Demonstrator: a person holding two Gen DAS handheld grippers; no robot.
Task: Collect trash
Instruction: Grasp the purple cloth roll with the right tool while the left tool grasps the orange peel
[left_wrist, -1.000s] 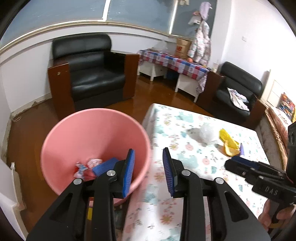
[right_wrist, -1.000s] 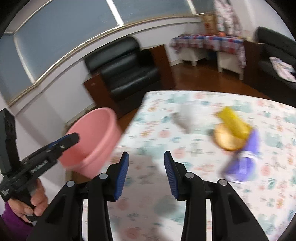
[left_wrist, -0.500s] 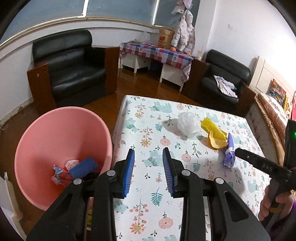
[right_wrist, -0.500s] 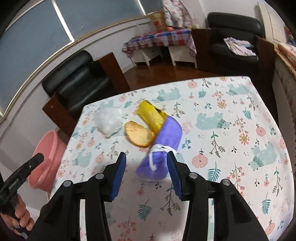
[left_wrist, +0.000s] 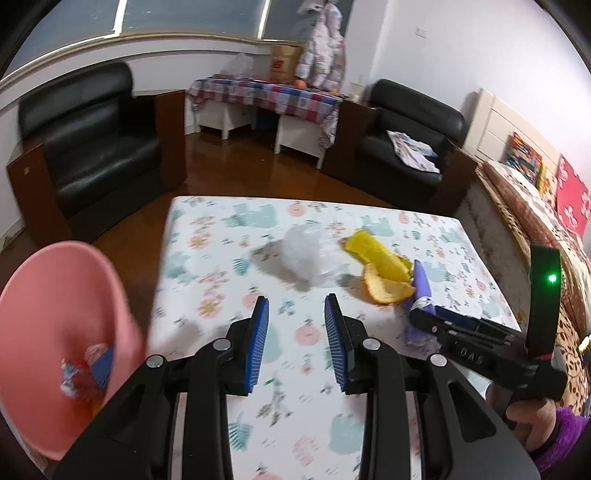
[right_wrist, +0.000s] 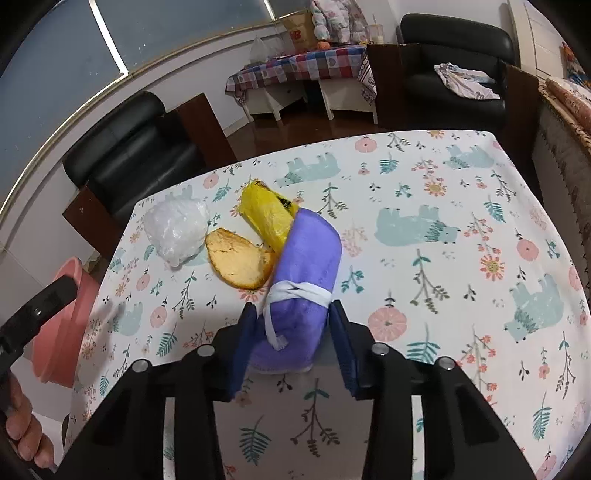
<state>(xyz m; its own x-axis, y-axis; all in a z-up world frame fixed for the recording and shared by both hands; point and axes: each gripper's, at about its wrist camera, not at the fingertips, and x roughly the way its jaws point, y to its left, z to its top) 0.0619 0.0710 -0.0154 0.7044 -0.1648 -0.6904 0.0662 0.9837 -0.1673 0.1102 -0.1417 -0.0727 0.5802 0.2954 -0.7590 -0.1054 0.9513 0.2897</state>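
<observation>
Right-wrist view: a purple roll — soft, wrinkled plastic wound into a fat cylinder and tied round its near third with a knotted white strip — lies on the patterned surface, its long axis running away from the camera and a little to the left. Its near end sits between the blue pads of the right tongs. The jaws have just been closing around that end; the left pad lies against the roll, while at the right pad contact cannot be told.

At the roll's far end, touching it, lies a yellow wrapper. Just left of the roll rests a curved piece of orange peel, inner side up, and farther left a crumpled ball of clear plastic. A pink bin stands off the surface's left edge, partly hidden by the other tool.

Left-wrist view: the left tongs hang spread over the near part of the surface, nothing between the pads. The clear plastic ball lies beyond them, the peel and yellow wrapper to the far right, and the purple roll farther right — under the tip of the right tool. The pink bin, at the left, holds some scraps of wrapper.
</observation>
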